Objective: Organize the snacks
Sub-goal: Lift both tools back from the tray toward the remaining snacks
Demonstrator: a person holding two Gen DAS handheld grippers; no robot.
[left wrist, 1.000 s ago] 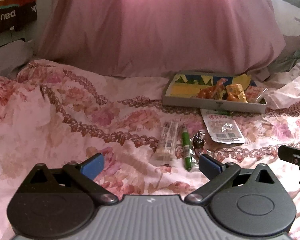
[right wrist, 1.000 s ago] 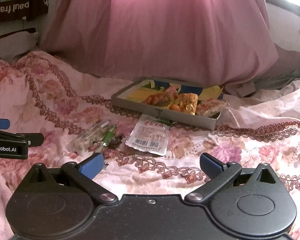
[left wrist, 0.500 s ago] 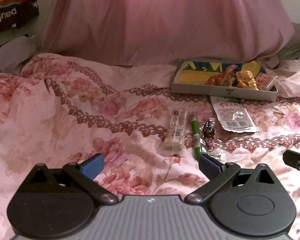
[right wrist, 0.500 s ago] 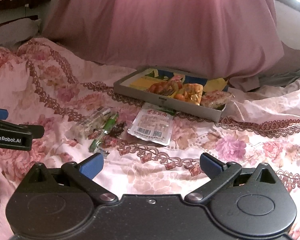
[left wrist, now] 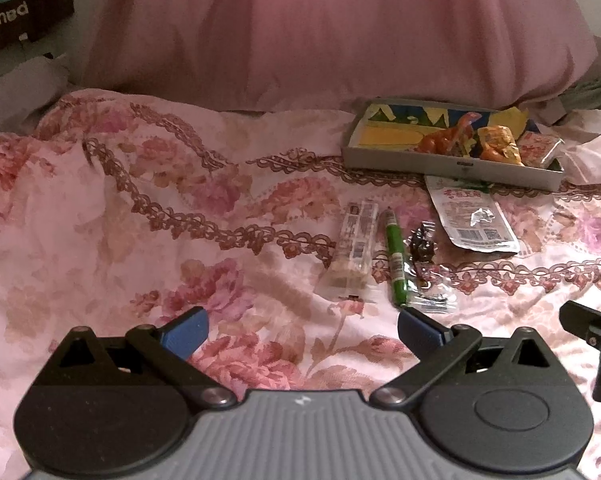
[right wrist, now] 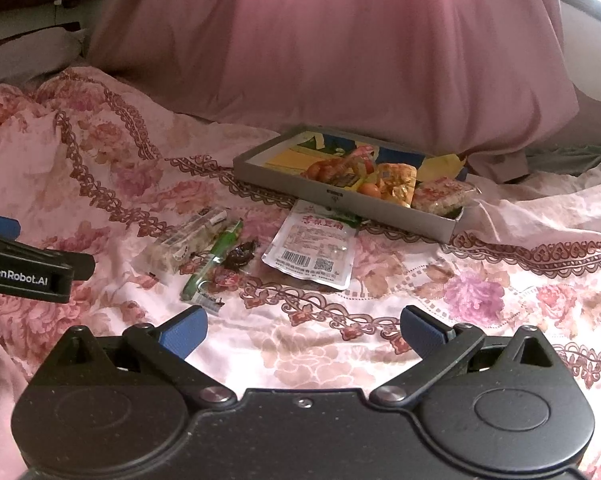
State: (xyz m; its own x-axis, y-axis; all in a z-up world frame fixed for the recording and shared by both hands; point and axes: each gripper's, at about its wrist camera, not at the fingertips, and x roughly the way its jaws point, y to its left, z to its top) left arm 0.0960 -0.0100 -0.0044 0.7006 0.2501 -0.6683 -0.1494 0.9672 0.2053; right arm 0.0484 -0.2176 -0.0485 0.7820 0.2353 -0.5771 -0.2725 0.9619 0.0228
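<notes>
Snacks lie scattered on a floral, satiny pink bedspread (left wrist: 100,240) ahead of both grippers. Nearest the left gripper (left wrist: 302,330), just beyond its right blue pad, a slim green stick pack (left wrist: 394,258) lies lengthwise beside a clear, crinkly cellophane bar (left wrist: 354,246) on its left and a small dark, wrinkled sweet wrapper (left wrist: 422,244) on its right. Further ahead and to the right sits a flat white pouch (left wrist: 470,216) with red print and barcodes, its far edge touching the wall of a shallow grey cardboard tray (left wrist: 452,166). Inside the tray's right end are glossy orange packets (left wrist: 496,146) and a pinkish wrapped block (left wrist: 540,148); its printed yellow-and-blue floor shows at the left end.

From the right gripper (right wrist: 302,330) the same cluster lies ahead and to the left, the pouch (right wrist: 314,250) nearly straight ahead, the tray (right wrist: 284,180) beyond it. Behind everything hangs a smooth pink draped cloth (right wrist: 360,48).

Both grippers are released, their ribbed blue pads spread wide and holding nothing, above the bedspread
</notes>
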